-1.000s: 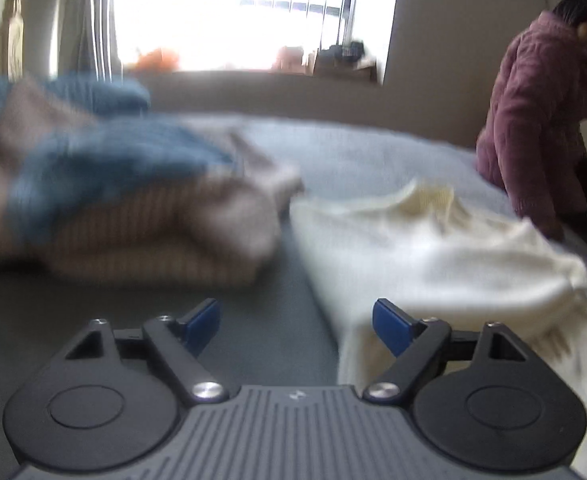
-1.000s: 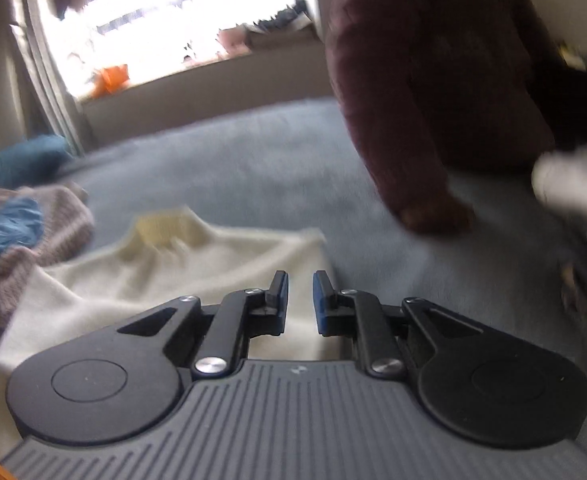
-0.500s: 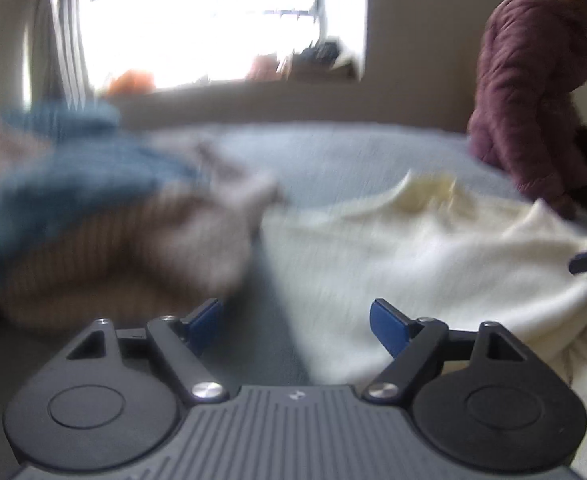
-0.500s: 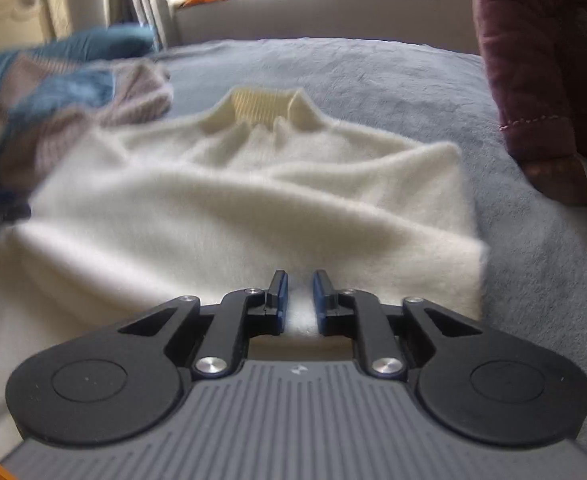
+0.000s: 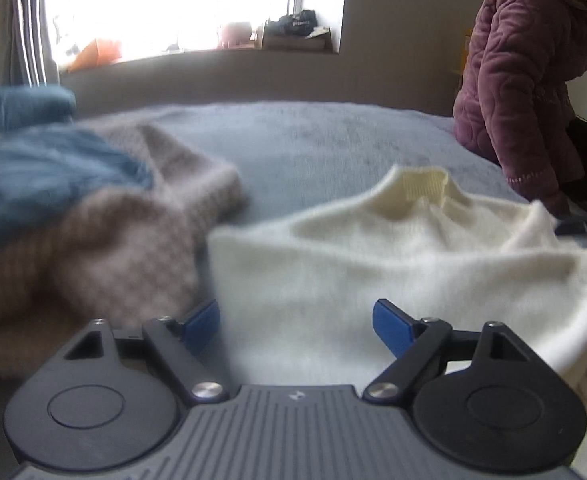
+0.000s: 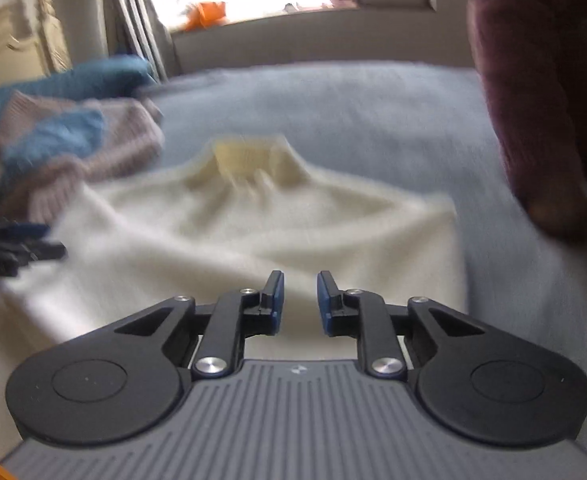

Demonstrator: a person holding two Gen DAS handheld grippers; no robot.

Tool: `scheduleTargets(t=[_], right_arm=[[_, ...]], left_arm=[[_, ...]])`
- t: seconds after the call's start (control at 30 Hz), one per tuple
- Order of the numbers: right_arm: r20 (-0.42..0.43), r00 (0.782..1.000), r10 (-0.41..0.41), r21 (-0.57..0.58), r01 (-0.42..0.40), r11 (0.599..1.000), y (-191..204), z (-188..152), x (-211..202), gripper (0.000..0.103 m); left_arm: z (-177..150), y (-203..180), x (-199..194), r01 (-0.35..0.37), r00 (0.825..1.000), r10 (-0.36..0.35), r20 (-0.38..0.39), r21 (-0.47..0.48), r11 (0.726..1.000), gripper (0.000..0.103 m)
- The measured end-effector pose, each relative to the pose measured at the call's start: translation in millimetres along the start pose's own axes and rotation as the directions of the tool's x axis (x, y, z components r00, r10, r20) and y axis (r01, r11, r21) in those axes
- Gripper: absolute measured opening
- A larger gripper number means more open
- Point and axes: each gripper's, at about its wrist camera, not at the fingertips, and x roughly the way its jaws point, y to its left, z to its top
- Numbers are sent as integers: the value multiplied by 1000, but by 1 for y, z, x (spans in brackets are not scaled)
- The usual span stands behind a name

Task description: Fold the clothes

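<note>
A cream knit sweater (image 5: 373,256) lies on the grey-blue bed (image 5: 313,140), its ribbed collar (image 5: 421,184) pointing away from me. My left gripper (image 5: 295,320) is open wide, low over the sweater's near left edge, with nothing between its fingers. In the right wrist view the same sweater (image 6: 253,232) spreads ahead, blurred. My right gripper (image 6: 300,296) hovers over its near edge, fingers a narrow gap apart, and I see no cloth pinched. The left gripper (image 6: 33,242) shows at that view's left edge, beside the sweater.
A pile of beige knit and blue garments (image 5: 113,220) sits left of the sweater, also blurred (image 6: 73,148). A person in a maroon quilted jacket (image 5: 525,80) leans on the bed's right side, one sleeve and hand (image 6: 553,200) close to the sweater's right edge.
The left gripper has shifted right, from over the bedcover onto the sweater's left edge. The right gripper's fingers have parted slightly and its view has lifted back from the cloth.
</note>
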Motion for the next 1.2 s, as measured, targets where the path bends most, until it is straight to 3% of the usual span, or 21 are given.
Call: scheduleTargets(t=[0.13, 0.2, 0.27, 0.37, 0.47, 0.53, 0.57, 0.6, 0.67, 0.73, 0.83, 0.97, 1.03, 1.13, 1.2], right_arm=[[6, 998, 65, 143, -66, 988, -3, 61, 54, 29], [-19, 998, 60, 243, -53, 969, -9, 84, 91, 29], [-17, 993, 113, 340, -100, 935, -18, 99, 121, 31], [-58, 991, 117, 321, -92, 942, -16, 111, 157, 43], [-69, 994, 81, 347, -52, 937, -21, 114, 177, 43], [-117, 987, 108, 395, -54, 917, -28, 113, 191, 40], [-158, 979, 127, 409, -52, 911, -30, 113, 199, 28], [-199, 968, 151, 404, -59, 913, -28, 111, 204, 9], [-227, 952, 207, 362, -115, 925, -20, 104, 197, 6], [-246, 938, 242, 283, -169, 944, -9, 96, 184, 4], [-252, 948, 193, 37, -190, 981, 18, 79, 155, 4], [-227, 967, 111, -231, -164, 959, 45, 62, 143, 4], [-221, 970, 98, -261, -156, 953, 48, 60, 143, 4], [-211, 974, 85, -291, -146, 946, 49, 57, 143, 4], [-202, 976, 83, -279, -138, 950, 43, 56, 138, 3]], left_arm=[[29, 0, 33, -31, 999, 32, 4, -75, 997, 85], [44, 0, 56, -21, 1000, 21, -3, -101, 995, 84], [55, -4, 78, -17, 999, 14, -35, -94, 995, 83], [62, -3, 99, -13, 998, 4, -68, -135, 991, 81], [61, 4, 110, -23, 996, 6, -92, -185, 982, 81], [58, 10, 114, -33, 994, 10, -111, -209, 977, 80], [56, 13, 115, -36, 993, 11, -118, -216, 976, 77], [54, 16, 116, -40, 992, 12, -124, -223, 974, 77], [55, 22, 112, -41, 993, 15, -115, -233, 972, 77], [61, 25, 104, -34, 998, 21, -56, -241, 970, 77], [75, 14, 106, -1, 1000, 3, 9, -230, 973, 78], [93, -26, 126, 60, 998, -61, -2, -103, 993, 80], [94, -46, 137, 74, 997, -74, -30, -21, 997, 80], [77, -69, 150, 51, 995, -39, -97, 128, 991, 79], [73, -70, 149, 43, 995, -29, -98, 142, 989, 80]])
